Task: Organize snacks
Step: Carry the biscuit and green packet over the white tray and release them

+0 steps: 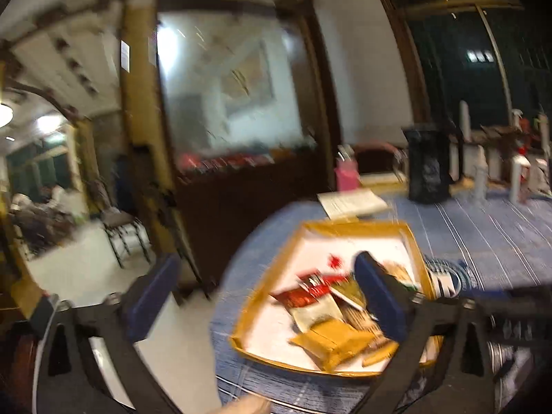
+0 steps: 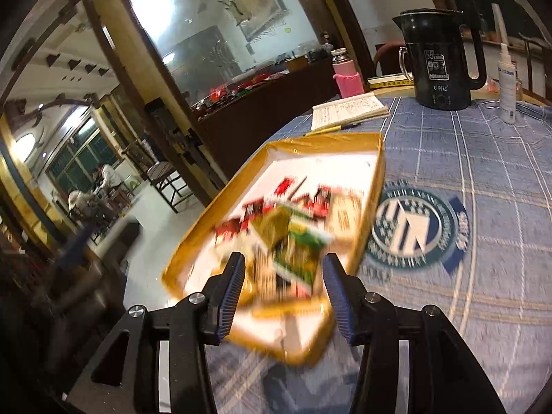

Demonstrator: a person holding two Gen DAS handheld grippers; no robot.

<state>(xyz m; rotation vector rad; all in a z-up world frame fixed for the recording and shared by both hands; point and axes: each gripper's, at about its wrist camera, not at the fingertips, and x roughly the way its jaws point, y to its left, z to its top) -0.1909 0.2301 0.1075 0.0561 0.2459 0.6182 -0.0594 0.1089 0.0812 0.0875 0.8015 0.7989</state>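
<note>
black kettle point(image 2: 440, 58) marked 55 | left gripper point(image 1: 265, 296) jaws wide, empty | right gripper point(image 2: 284, 293) jaws apart, empty

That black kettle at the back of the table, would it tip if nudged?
Probably not easily: the black kettle looks wide-based and stands flat on the tablecloth. A push high up might rock it, being tall. Its weight depends on unseen water.

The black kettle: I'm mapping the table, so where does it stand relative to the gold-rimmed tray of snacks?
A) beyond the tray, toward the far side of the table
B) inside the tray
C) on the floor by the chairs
A: the black kettle stands on the blue checked cloth past the far edge of the tray, near the notebook.
</note>
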